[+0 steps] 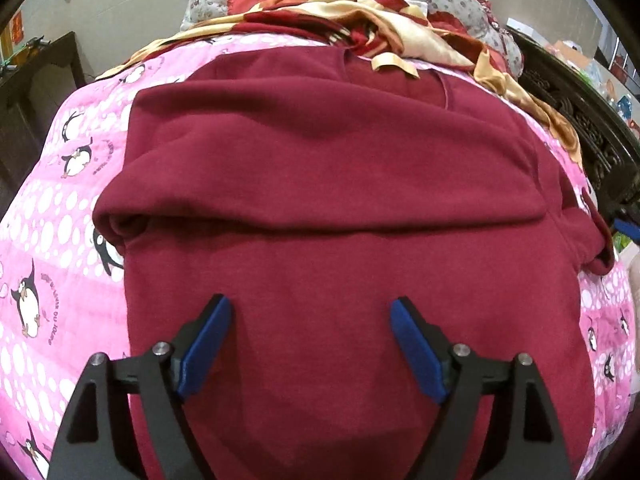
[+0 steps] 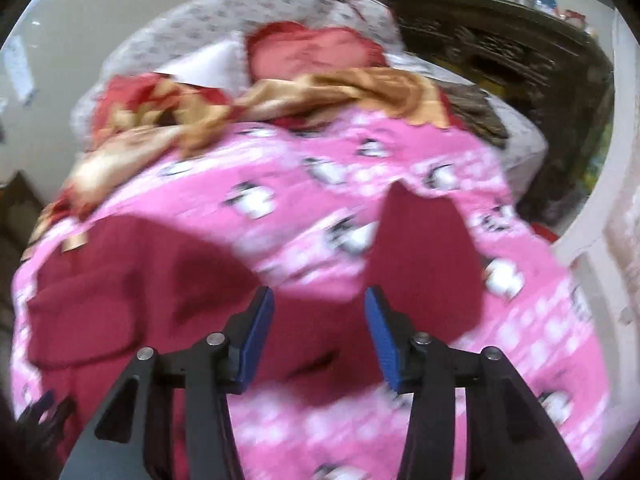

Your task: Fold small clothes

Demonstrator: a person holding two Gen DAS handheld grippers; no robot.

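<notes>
We see a dark red garment [image 1: 320,184] lying on a pink penguin-print quilt [image 1: 52,216], its upper part folded over toward the near side. Our left gripper [image 1: 311,320] hangs over the near part of the cloth, blue pads [image 1: 208,344] spread wide and holding nothing. In the blurred right wrist view, our right gripper [image 2: 319,308] also stands apart and empty above the garment's [image 2: 120,280] right portion. A red-and-gold cloth [image 1: 360,16] lies crumpled at the far end.

Blanket [image 1: 60,216] lettering (too small, unreadable)
</notes>
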